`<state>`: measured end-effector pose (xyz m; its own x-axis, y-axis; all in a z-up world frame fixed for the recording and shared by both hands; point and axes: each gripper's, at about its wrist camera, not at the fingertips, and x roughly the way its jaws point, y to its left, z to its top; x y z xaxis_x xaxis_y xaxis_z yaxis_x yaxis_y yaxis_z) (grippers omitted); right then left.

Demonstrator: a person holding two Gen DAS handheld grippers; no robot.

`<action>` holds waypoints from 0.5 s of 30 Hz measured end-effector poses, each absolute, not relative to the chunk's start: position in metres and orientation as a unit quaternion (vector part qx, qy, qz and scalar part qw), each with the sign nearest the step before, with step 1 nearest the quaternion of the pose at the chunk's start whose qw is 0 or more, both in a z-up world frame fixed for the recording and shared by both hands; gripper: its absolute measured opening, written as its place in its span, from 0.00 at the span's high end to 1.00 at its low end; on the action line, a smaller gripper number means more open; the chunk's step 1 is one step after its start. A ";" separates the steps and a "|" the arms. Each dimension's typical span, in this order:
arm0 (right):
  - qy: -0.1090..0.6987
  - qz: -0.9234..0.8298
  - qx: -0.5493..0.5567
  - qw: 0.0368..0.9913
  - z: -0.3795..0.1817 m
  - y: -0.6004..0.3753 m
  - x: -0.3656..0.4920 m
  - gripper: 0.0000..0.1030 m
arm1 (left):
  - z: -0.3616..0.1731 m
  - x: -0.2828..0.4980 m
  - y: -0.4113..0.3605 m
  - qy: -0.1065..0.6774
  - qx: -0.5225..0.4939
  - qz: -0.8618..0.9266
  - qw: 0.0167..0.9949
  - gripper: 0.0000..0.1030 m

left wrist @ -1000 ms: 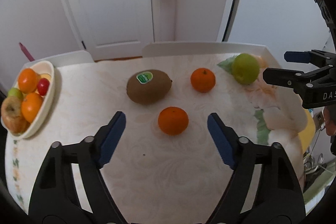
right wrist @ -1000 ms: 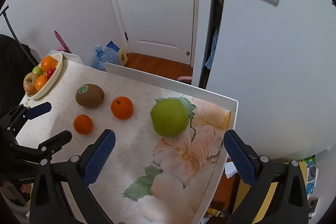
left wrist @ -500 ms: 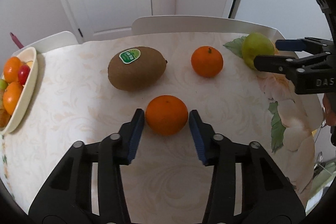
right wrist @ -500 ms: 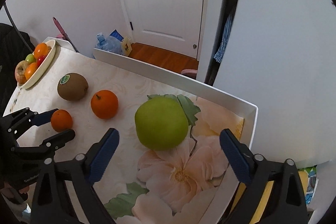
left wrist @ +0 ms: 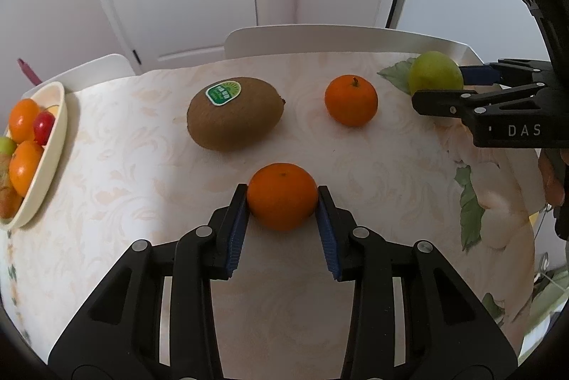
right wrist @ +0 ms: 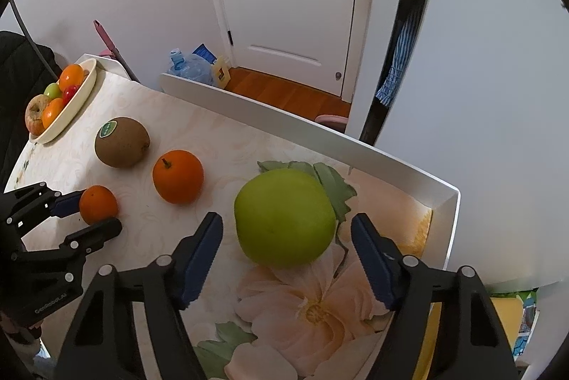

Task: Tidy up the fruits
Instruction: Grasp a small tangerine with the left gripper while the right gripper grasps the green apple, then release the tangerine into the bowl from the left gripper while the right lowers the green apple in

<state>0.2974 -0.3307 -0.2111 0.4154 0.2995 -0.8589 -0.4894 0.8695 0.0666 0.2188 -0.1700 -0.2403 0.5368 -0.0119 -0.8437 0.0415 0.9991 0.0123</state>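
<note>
Soft, even indoor light fills both views, bright enough to leave only faint shadows under the fruit on the pale patterned tablecloth point(left wrist: 355, 166). Both pictures are sharp at centre, without glare. Fisheye distortion bends the white panelled door point(right wrist: 295, 6) and table edges, and black vignetting rings every corner.

White door point(right wrist: 291, 6), pale walls point(right wrist: 480, 95)

"DAS" stands in white on the right tool point(left wrist: 448, 88) — the kiwi's point(left wrist: 234, 113) green sticker is unreadable.
</note>
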 end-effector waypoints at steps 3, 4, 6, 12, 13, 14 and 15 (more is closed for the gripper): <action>0.485 0.236 -0.101 0.836 -0.211 -0.328 0.298 0.36 | -0.240 0.215 -0.166 0.481 0.013 -0.011 0.877 0.60; 0.484 0.236 -0.102 0.836 -0.211 -0.327 0.298 0.37 | -0.240 0.215 -0.166 0.481 0.012 -0.009 0.877 0.60; 0.484 0.236 -0.102 0.836 -0.212 -0.324 0.299 0.41 | -0.239 0.213 -0.164 0.480 0.010 -0.006 0.877 0.60; 0.482 0.229 -0.108 0.839 -0.215 -0.320 0.300 0.53 | -0.234 0.207 -0.157 0.474 0.003 0.002 0.880 0.60; 0.482 0.229 -0.108 0.839 -0.214 -0.320 0.300 0.53 | -0.233 0.206 -0.156 0.473 0.003 0.004 0.881 0.60; 0.482 0.230 -0.108 0.839 -0.214 -0.319 0.299 0.53 | -0.231 0.205 -0.154 0.472 0.003 0.005 0.881 0.60; 0.481 0.231 -0.107 0.839 -0.214 -0.319 0.298 0.53 | -0.230 0.203 -0.152 0.471 0.001 0.007 0.882 0.60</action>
